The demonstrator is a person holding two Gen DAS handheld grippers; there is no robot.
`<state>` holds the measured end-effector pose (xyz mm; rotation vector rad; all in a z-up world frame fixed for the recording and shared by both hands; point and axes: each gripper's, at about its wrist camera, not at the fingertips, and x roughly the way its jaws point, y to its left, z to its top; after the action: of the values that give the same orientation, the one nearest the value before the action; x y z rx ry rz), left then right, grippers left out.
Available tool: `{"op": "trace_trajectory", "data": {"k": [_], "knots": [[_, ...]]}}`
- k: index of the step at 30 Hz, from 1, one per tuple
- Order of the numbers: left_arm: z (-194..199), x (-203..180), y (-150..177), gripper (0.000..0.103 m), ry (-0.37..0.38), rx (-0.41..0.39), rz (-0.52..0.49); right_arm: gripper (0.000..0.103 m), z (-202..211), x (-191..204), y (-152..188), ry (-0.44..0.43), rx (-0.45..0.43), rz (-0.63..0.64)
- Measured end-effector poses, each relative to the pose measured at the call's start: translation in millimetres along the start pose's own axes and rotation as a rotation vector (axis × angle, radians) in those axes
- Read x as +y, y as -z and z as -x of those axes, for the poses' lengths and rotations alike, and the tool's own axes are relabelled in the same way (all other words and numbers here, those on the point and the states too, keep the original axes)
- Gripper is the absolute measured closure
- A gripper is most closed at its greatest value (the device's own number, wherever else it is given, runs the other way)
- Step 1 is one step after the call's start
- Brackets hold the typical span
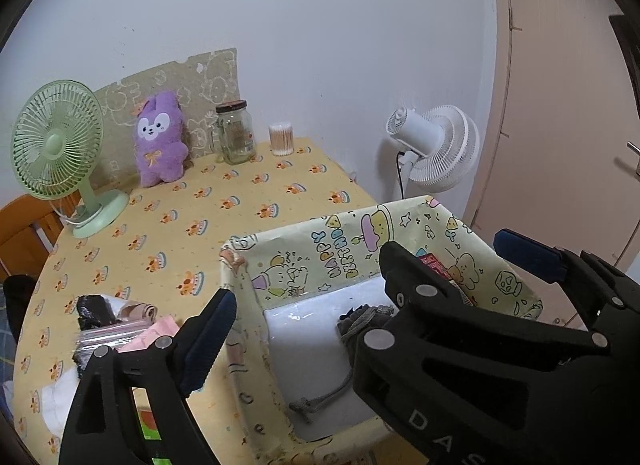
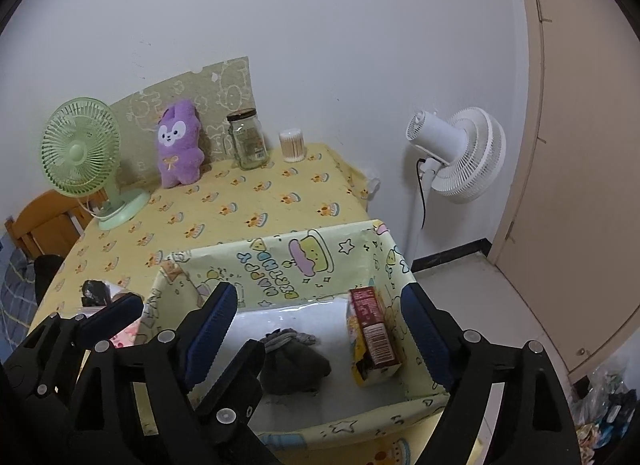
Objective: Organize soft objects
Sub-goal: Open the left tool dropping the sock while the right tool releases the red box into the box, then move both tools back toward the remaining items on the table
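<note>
Hovering over the paper-lined box [image 2: 280, 265], both hand-held grippers stand with jaws wide apart and nothing between the pads. The left hand-held gripper [image 1: 384, 273] has one blue-padded finger outside the box's left wall and the other over its right side; the right hand-held gripper [image 2: 316, 305] straddles the box's inside. A dark grey drawstring pouch [image 2: 292, 361] lies free on the white floor of the box, its cord [image 1: 320, 401] trailing toward the near wall, touched by neither gripper. Beside it, against the right wall, a red and yellow carton [image 2: 372, 333] stands tilted. Left of the box, on the yellow-clothed counter [image 1: 240, 201], lies a small heap of soft things [image 1: 116, 321] in black, pink and clear plastic. At the counter's back stand a green fan [image 1: 56, 141], a purple plush toy [image 1: 160, 145], a glass jar [image 1: 236, 133] and a tub of cotton swabs [image 1: 282, 139].
</note>
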<state>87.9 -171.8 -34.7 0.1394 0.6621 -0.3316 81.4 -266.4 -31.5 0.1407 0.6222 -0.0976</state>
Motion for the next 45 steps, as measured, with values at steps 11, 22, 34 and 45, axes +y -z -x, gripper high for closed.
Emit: {"op": "trace_trajectory", "data": {"k": [11, 22, 34, 45], "knots": [[26.8, 14.3, 2.5, 0.011, -0.009, -0.048, 0.005, 0.007, 24.5, 20.3, -0.8, 0.002, -0.041, 0.013], [56.9, 34.9, 7.4, 0.008, -0.012, -0.098, 0.013, 0.003, 49.5, 47.3, 1.3, 0.018, -0.078, 0.036], [83.8, 62.9, 19.4, 0.007, -0.039, -0.131, 0.011, 0.000, 70.6, 82.5, 9.9, 0.013, -0.113, 0.051], [104.6, 90.0, 32.5, 0.007, -0.079, -0.165, 0.035, 0.000, 86.6, 118.8, 16.9, -0.035, -0.156, 0.098]]}}
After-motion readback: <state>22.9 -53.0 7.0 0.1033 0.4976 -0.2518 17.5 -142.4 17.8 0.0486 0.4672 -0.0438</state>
